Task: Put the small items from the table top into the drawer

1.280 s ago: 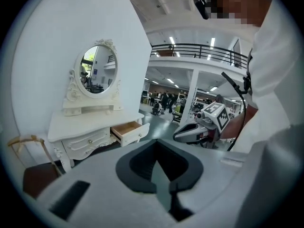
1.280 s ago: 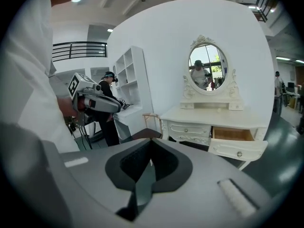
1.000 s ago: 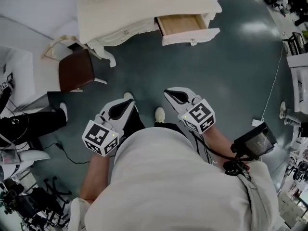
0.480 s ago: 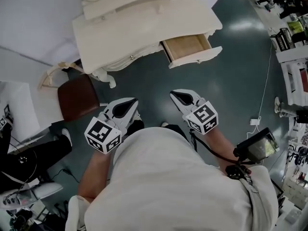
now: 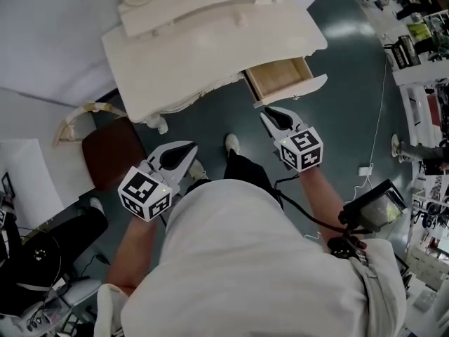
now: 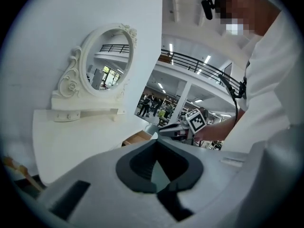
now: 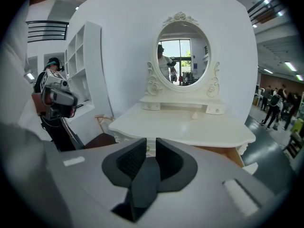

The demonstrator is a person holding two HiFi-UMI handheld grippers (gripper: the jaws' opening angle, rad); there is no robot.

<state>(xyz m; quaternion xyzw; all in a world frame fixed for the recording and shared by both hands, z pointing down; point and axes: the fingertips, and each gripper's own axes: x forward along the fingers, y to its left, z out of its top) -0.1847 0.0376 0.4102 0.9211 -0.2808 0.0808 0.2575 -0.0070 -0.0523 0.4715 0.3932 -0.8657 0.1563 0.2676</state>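
Observation:
The white dressing table [image 5: 210,48] stands ahead, and its wooden drawer [image 5: 280,77] is pulled out at the right. My right gripper [image 5: 272,115] hovers just short of the drawer front. Its jaws are opening, with a narrow gap and nothing between them [image 7: 151,145]. On the table top [image 7: 190,132] below the oval mirror [image 7: 183,56] stands one small pale item [image 7: 194,115]. My left gripper [image 5: 184,152] hangs lower and further left over the floor. Its pads meet at the tips, and it holds nothing [image 6: 156,144].
A brown stool [image 5: 112,153] sits left of the table legs. A cable [image 5: 382,118] runs along the floor at the right, near racks of goods [image 5: 421,69]. A black device [image 5: 372,213] hangs at my right hip. Dark equipment [image 5: 42,244] fills the lower left.
The table and drawer have come closer in the head view. My right gripper has moved forward and up to the drawer front. The left gripper has barely shifted.

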